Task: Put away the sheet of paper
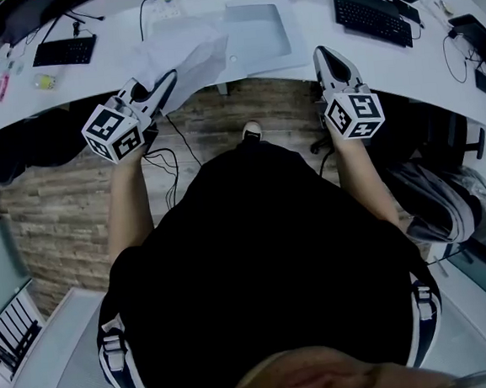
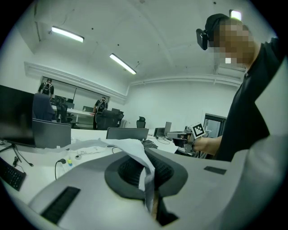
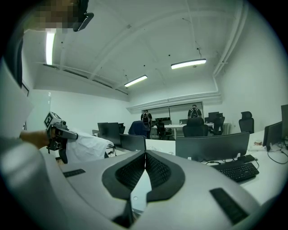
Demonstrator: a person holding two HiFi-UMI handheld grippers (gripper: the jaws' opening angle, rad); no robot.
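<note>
Both claws closed: left gripper [image 1: 165, 79] pinches the sheet of paper [image 1: 184, 55], which lies crumpled over the desk [image 1: 299, 61]; right gripper [image 1: 325, 52] empty. Grasp done; stowing is left, possibly in the grey tray [image 1: 256, 29].

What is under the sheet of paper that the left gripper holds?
Only the white desk shows around the sheet of paper, pinched in the left gripper. The surface directly below is covered.
</note>
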